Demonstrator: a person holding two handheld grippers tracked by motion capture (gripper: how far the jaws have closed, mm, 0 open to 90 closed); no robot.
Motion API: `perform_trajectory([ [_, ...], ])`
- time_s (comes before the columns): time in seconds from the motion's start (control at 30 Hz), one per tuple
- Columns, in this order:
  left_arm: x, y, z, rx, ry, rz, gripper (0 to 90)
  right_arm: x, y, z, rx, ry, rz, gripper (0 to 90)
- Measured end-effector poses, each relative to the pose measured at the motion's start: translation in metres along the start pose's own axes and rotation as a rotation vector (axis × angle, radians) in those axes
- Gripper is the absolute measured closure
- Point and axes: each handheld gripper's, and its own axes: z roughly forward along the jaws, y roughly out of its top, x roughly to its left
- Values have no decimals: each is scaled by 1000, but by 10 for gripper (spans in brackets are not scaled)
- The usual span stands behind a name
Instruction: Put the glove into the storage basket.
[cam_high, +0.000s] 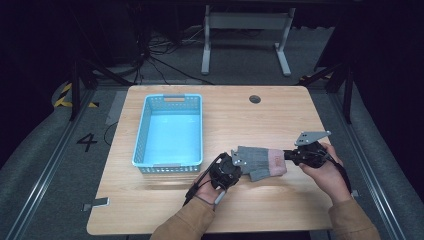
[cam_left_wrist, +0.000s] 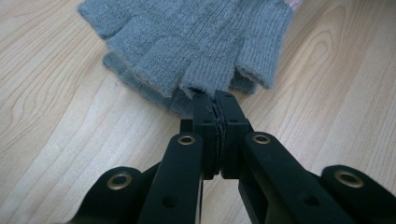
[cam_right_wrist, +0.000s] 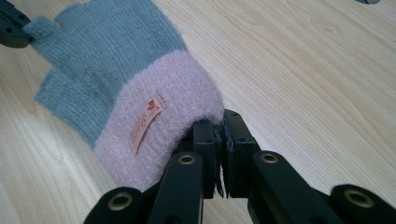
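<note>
A grey knitted fingerless glove (cam_high: 256, 161) with a pink cuff (cam_high: 277, 162) lies on the wooden table (cam_high: 280, 115), stretched between both grippers. My left gripper (cam_high: 234, 161) is shut on a grey finger stub (cam_left_wrist: 205, 74) of the glove (cam_left_wrist: 187, 42). My right gripper (cam_high: 289, 156) is shut on the edge of the pink cuff (cam_right_wrist: 163, 126), which bears a small pink label (cam_right_wrist: 147, 121). In the right gripper view the glove's grey part (cam_right_wrist: 102, 51) stretches away toward the left gripper (cam_right_wrist: 11, 28) at the top left corner.
A light blue plastic basket (cam_high: 171, 131) stands on the table left of the glove, with nothing in it. A round cable hole (cam_high: 255, 99) sits near the table's far edge. A metal desk frame (cam_high: 245, 35) and cables stand on the floor beyond.
</note>
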Motion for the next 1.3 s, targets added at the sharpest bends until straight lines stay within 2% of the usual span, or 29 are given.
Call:
perform_trajectory([
  [0.1,1,0,2,9,-11,-10,888,-2,-1,5,12,3,10,862],
  [0.27,-2,0,7,27,-24,-2,888,-6,-4,12,22,9,35,862],
  [0.63,-1,-3,17,47,-13,1,883,-8,-8,28,43,-15,33,852],
  [0.73,1,-4,20,60,-14,-5,876,-10,-12,33,52,-36,24,813],
  [0.8,3,-5,21,58,-6,-12,856,-11,-13,33,57,-53,29,794],
  [0.87,4,-5,20,51,10,-18,796,-12,-15,31,53,-53,37,785],
  [1.13,4,-4,15,16,29,-10,656,-14,-17,19,36,-71,50,766],
  [1.17,5,-4,13,10,32,-11,656,-15,-17,17,31,-74,58,761],
  [1.2,5,-3,10,-3,32,-13,636,-16,-18,13,26,-73,85,748],
  [1.3,5,-2,7,-24,32,-13,616,-16,-18,9,14,-72,101,725],
])
